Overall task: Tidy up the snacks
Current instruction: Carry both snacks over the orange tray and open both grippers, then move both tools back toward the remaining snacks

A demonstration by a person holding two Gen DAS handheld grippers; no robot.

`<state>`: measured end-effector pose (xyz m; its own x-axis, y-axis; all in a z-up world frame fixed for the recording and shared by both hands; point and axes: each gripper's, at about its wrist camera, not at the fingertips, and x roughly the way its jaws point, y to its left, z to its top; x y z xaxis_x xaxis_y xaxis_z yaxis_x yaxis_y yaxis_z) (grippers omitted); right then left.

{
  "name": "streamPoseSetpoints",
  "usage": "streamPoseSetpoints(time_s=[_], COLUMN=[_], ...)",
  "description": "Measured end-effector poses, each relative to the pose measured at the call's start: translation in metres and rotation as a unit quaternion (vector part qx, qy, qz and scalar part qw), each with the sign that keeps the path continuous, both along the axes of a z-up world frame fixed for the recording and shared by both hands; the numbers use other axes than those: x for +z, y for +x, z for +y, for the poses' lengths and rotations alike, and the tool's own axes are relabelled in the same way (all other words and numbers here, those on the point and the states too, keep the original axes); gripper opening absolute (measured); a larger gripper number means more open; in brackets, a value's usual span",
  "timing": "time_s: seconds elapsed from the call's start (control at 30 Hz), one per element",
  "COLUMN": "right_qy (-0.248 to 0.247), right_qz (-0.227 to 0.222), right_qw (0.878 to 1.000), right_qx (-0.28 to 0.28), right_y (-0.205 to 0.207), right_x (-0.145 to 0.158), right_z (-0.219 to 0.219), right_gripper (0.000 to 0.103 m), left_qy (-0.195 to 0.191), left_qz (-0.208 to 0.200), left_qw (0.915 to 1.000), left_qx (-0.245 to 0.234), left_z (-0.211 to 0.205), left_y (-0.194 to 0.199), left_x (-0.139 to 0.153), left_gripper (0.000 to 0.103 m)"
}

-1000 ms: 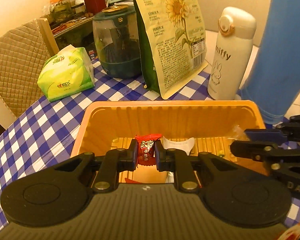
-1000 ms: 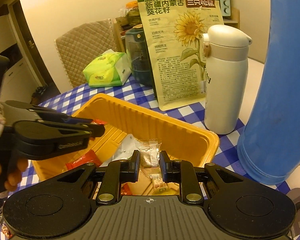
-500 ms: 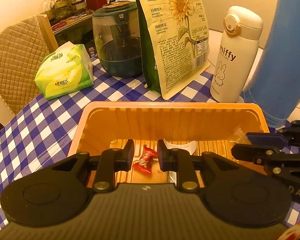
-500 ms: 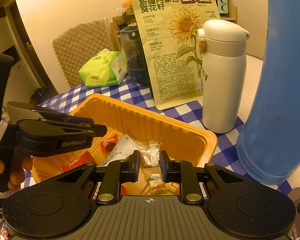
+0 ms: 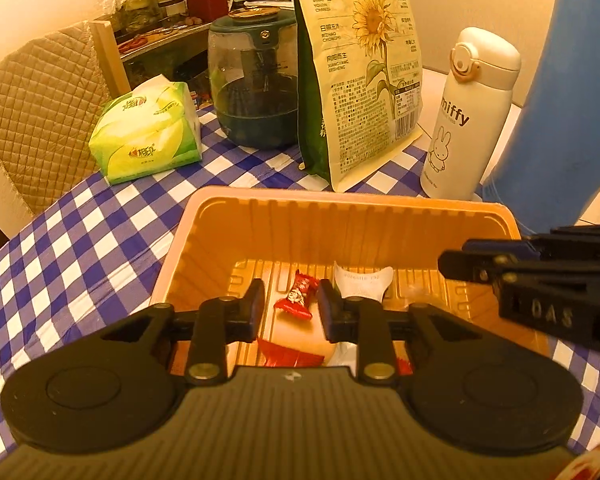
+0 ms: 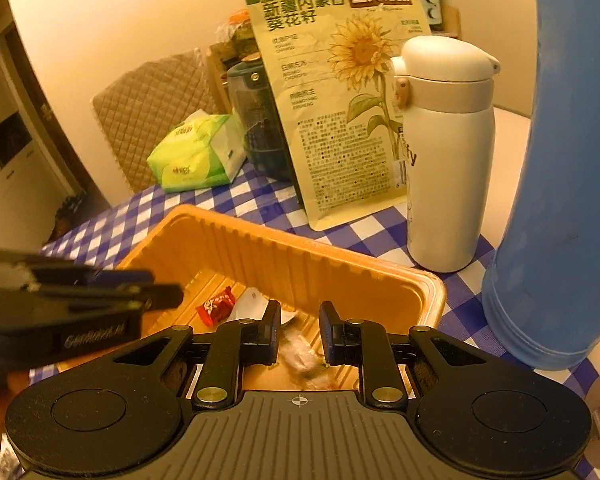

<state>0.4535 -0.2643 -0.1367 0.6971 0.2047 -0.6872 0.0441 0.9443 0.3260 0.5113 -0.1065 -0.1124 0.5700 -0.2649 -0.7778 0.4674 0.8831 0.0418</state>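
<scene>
The left gripper point(image 5: 291, 308) and right gripper point(image 6: 299, 334) both hang with jaws apart and empty over the orange tray point(image 5: 340, 208), where the red candy point(image 5: 298, 294) and a clear-wrapped snack point(image 6: 300, 356) already lie, so little appears left.

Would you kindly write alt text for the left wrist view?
The open left gripper hovers over an orange plastic tray, with a red-wrapped candy lying in the tray between its fingers. The right gripper reaches in from the right; behind stand a sunflower seed bag and a white Miffy flask.
</scene>
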Motion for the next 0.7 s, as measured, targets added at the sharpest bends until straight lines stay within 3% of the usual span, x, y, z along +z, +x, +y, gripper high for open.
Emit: streamPoseSetpoints(time_s=[0.07,0.13,0.17,0.37,0.43,0.7], right_qy=[0.008,0.013,0.016,0.029,0.033,0.037], right_qz=[0.003,0.004,0.003,0.006,0.01,0.007], right_qw=[1.0,1.0,1.0,1.0,0.999,0.999], right_qx=[-0.003,-0.002,-0.003,0.003,0.006,0.008], right_y=[0.0,-0.002,-0.004,-0.023,-0.03,-0.063], right_x=[0.001,0.002,0.003,0.008,0.01,0.024], right_z=[-0.002,-0.002,-0.003,-0.003,-0.004,-0.007], right_gripper=[0.026,0.051,0.054,0.065,0.08,0.089], left_qy=[-0.003,-0.01,-0.014,-0.028,-0.031,-0.048], left_qz=[0.001,0.003,0.003,-0.006,-0.01,-0.012], left_qw=[1.0,0.9999,0.9999,0.9994,0.9991,0.9975], left_qx=[0.004,0.008,0.009,0.02,0.026,0.051], left_z=[0.004,0.008,0.01,0.02,0.023,0.036], left_y=[-0.004,-0.009,-0.011,-0.03,-0.037,-0.069], left_x=[0.002,0.004,0.005,0.018,0.022,0.038], left_gripper=[0.029,0.03,0.031,0.039,0.043,0.057])
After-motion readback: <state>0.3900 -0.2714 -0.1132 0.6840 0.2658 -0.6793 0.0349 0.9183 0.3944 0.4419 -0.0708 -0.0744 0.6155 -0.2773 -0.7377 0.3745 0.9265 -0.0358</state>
